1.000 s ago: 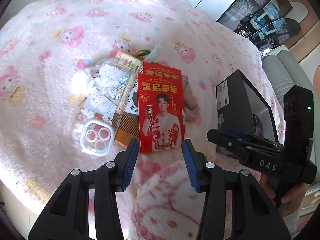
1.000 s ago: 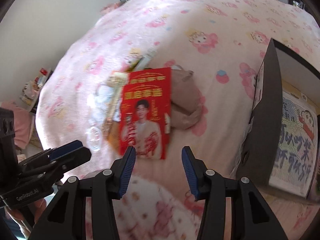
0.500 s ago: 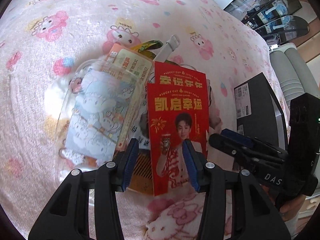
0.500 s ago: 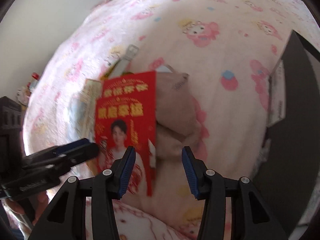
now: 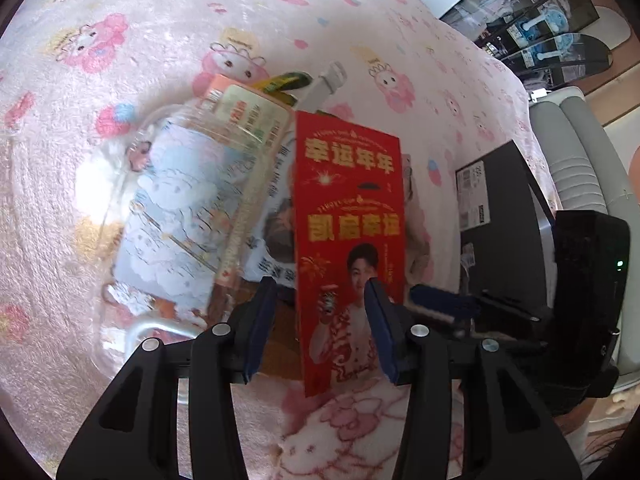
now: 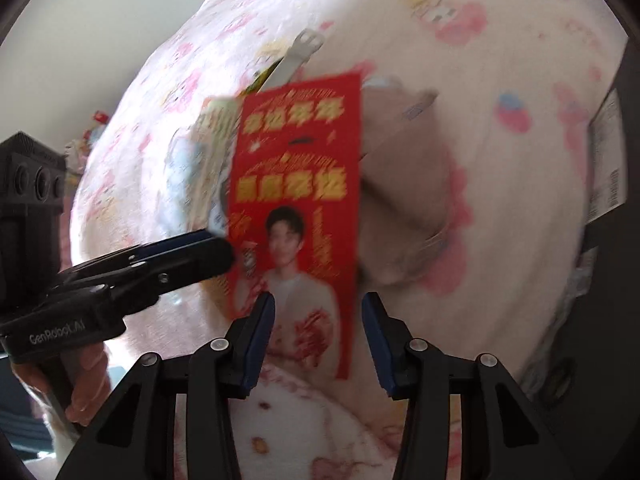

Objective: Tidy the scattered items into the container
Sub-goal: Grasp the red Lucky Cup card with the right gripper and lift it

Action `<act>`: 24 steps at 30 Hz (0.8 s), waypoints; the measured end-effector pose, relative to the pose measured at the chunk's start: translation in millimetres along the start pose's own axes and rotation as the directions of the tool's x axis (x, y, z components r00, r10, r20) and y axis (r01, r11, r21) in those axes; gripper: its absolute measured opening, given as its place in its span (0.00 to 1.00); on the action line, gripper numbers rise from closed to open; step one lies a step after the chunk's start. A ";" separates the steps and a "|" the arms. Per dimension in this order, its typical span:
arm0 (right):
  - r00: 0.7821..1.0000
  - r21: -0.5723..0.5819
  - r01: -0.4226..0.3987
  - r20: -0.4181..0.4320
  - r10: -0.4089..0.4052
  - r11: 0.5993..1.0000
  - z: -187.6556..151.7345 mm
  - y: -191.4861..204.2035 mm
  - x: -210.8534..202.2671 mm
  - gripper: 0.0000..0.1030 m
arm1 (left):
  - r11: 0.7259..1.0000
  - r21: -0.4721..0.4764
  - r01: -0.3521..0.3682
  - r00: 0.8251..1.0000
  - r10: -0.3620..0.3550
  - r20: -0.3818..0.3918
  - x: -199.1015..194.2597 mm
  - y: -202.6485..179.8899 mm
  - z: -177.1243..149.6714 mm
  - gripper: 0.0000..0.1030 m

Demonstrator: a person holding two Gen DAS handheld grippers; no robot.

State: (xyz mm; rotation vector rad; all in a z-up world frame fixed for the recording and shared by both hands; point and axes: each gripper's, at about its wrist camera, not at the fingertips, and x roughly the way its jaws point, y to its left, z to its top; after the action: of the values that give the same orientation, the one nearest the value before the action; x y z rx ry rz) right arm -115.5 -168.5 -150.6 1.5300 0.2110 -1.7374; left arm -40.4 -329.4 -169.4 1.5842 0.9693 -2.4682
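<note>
Left wrist view: the left gripper [image 5: 320, 320] is open, its blue-padded jaws spread to either side of the near end of a red packet [image 5: 349, 216]. The packet is a flat red rectangle with yellow characters and a printed portrait of a man holding a cup. It lies on top of a loose pile: a clear pouch with pale blue cartoon prints [image 5: 180, 216] to its left and a green-and-cream sachet [image 5: 252, 116] at the far left of the pile. A white strap [image 5: 326, 84] projects from the far end. The pile rests on a bed covered by a pink cartoon-print blanket [image 5: 120, 40]. A black box [image 5: 500, 208] stands to the right. The right gripper [image 5: 444, 304] enters from the right; from this side its jaw gap cannot be judged.

Right wrist view: the right gripper [image 6: 318, 332] is open, jaws straddling the packet's [image 6: 296, 184] near end. A tan pouch [image 6: 404, 184] lies partly under the packet's right edge. The black box's [image 6: 616, 240] wall is cut off at the right. This view is motion-blurred; the pile's print is unreadable.
</note>
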 end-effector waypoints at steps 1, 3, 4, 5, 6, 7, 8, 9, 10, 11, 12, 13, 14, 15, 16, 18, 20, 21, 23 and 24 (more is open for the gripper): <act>1.000 0.000 0.018 0.024 -0.018 1.000 3.0 -0.4 -2.3 0.41 | 1.000 -0.006 -0.001 1.000 0.001 0.003 0.7 0.8 3.1 0.45; 0.997 0.011 0.032 0.064 -0.033 0.999 12.6 -3.4 -4.1 0.41 | 1.000 -0.003 0.005 1.000 -0.005 0.018 1.1 -0.6 9.6 0.45; 0.998 0.018 0.029 0.062 -0.030 0.999 16.8 -4.9 -0.5 0.41 | 1.000 0.000 0.004 1.000 -0.004 0.024 1.8 -2.2 12.7 0.45; 0.998 0.023 0.028 0.056 -0.029 0.999 20.3 -6.3 3.4 0.41 | 1.000 0.004 0.005 1.000 -0.005 0.026 3.0 -3.7 15.6 0.45; 0.999 0.023 0.026 0.046 -0.027 0.999 23.8 -7.8 7.5 0.41 | 1.000 0.008 0.010 1.000 -0.010 0.025 5.0 -5.1 19.0 0.45; 0.999 0.018 0.008 0.043 -0.009 1.000 27.0 -8.2 11.3 0.41 | 1.000 0.007 0.014 1.000 -0.014 0.025 7.2 -5.9 21.6 0.45; 0.999 0.018 -0.015 0.042 0.014 1.000 29.9 -10.1 13.8 0.40 | 1.000 0.007 0.027 0.999 -0.027 0.023 9.6 -7.0 24.2 0.45; 0.998 0.023 -0.044 0.040 0.043 0.999 32.1 -11.1 16.8 0.38 | 0.999 0.006 0.042 0.999 -0.042 0.021 11.5 -8.0 25.7 0.45; 0.998 0.025 -0.057 0.043 0.056 0.998 33.1 -11.4 17.5 0.35 | 0.999 0.003 0.049 0.999 -0.049 0.018 12.9 -9.1 26.9 0.45; 0.997 0.028 -0.058 0.051 0.057 0.998 33.5 -10.9 16.9 0.33 | 0.999 0.008 0.044 0.999 -0.044 0.021 13.1 -11.1 27.4 0.46; 0.997 0.023 -0.048 0.064 0.046 0.999 33.3 -9.8 13.8 0.32 | 0.999 0.015 0.037 0.999 -0.038 0.021 12.9 -13.3 27.0 0.47; 0.996 0.013 -0.044 0.077 0.043 0.999 32.7 -8.4 10.2 0.30 | 0.999 0.023 0.034 0.999 -0.035 0.023 11.9 -15.5 26.4 0.47; 0.995 0.003 -0.036 0.096 0.035 0.999 31.5 -6.9 4.8 0.28 | 0.998 0.028 0.048 0.998 -0.048 0.026 9.9 -16.4 25.6 0.47; 0.993 -0.006 -0.027 0.112 0.027 1.000 30.6 -5.7 0.5 0.27 | 0.997 0.031 0.071 0.997 -0.072 0.033 6.7 -16.8 25.0 0.47; 0.990 -0.021 -0.015 0.141 0.018 1.000 29.9 -3.7 -7.0 0.26 | 0.995 0.034 0.089 0.995 -0.090 0.045 2.9 -17.1 24.8 0.47; 0.979 -0.055 -0.007 0.204 0.018 0.998 30.4 -3.5 -24.4 0.24 | 0.993 0.048 0.106 0.991 -0.110 0.078 -6.1 -19.0 26.5 0.47; 0.967 -0.075 -0.015 0.253 0.033 0.997 32.7 0.5 -35.9 0.23 | 0.993 0.068 0.097 0.988 -0.104 0.111 -14.2 -22.0 29.4 0.47; 0.960 -0.087 -0.013 0.279 0.037 0.996 32.2 0.0 -42.5 0.23 | 0.993 0.076 0.094 0.987 -0.103 0.126 -17.9 -24.0 30.6 0.47; 0.947 -0.112 0.010 0.321 0.026 0.994 30.6 5.5 -46.8 0.23 | 0.992 0.098 0.082 0.984 -0.096 0.153 -24.0 -27.9 30.4 0.47; 0.944 -0.124 0.020 0.329 0.022 0.992 30.0 8.0 -45.7 0.22 | 0.992 0.109 0.070 0.983 -0.087 0.164 -26.1 -29.3 29.2 0.47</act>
State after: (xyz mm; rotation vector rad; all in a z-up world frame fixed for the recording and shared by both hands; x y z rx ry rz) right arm -135.3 -171.4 -99.1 1.1282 0.1447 -1.9106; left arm -62.2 -328.6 -125.5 1.3592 0.9103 -2.6945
